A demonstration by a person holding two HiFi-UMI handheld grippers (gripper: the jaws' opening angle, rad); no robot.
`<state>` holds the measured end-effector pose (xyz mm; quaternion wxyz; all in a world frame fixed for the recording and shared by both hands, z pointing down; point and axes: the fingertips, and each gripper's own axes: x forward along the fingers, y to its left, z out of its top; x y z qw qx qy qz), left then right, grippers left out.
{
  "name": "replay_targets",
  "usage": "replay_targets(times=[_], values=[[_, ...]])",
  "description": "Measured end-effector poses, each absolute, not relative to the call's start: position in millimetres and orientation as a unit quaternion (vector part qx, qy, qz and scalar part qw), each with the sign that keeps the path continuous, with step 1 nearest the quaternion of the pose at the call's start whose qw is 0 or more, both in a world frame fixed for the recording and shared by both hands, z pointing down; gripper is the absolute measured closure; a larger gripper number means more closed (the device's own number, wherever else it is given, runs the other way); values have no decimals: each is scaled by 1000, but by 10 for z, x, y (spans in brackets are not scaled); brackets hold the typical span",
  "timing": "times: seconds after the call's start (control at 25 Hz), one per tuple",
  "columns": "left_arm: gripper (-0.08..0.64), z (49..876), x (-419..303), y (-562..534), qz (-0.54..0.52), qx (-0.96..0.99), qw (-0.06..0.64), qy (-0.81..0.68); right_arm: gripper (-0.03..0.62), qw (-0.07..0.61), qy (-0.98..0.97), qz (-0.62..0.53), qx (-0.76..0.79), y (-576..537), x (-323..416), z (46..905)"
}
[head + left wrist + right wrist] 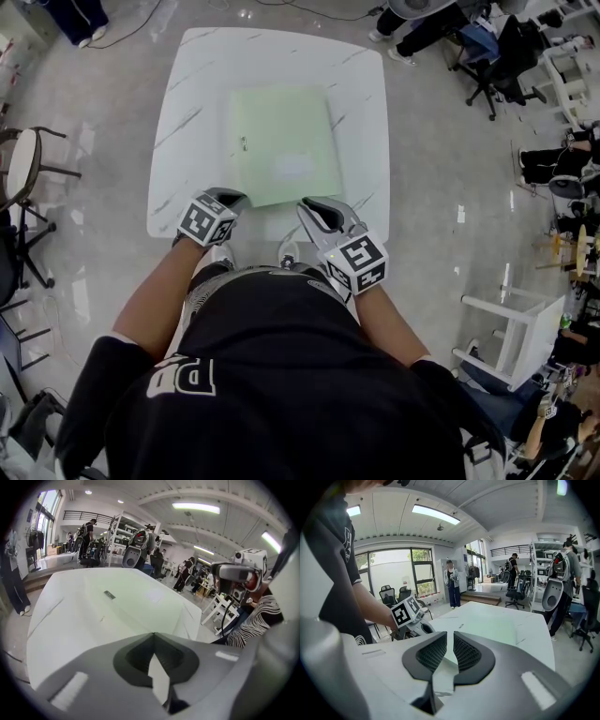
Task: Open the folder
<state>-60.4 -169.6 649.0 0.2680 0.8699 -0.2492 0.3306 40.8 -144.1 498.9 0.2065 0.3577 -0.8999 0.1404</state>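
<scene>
I'm at the very start: the folder (281,141) lies flat and closed on the table (178,122), its near edge towards me, nothing lifted yet. I judge this the step of getting a hold on the cover before swinging it over.

My left tongs (232,198) sit at the folder's near left corner, their jaws closed tip to tip. A pale sliver shows in the gap behind the tips, and I cannot tell whether that is the cover's corner or just the table below. My right tongs (450,641) are at the near right corner, jaws a narrow slit apart, with pale green showing through the slit and the pads pressing on nothing.

Next, I reckon, the right jaws need to slip over the edge of the top cover alone, not the whole thickness, then close and lift. The spine looks to be on the left, where a small metal fitting (243,142) sits, so the cover should swing up and over to the left. The left tongs could press the back down so that the folder does not slide.

As for what the folder holds, the cover hides it all.
</scene>
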Motion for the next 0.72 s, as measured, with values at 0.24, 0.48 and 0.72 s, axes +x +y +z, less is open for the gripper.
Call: replay_targets(times=[0.24,0.48,0.72], values=[[509,6490,-599,-1689,330,871,267,-248,568,254,-898,94,347,-1454,412,5079],[509,6484,-600,-1700,329,871,267,-249,568,305,-897,58,315,-1463,298,5286],[509,6489,-593,-1700,326,870,272,-250,568,358,-893,45,267,-1414,108,5710]])
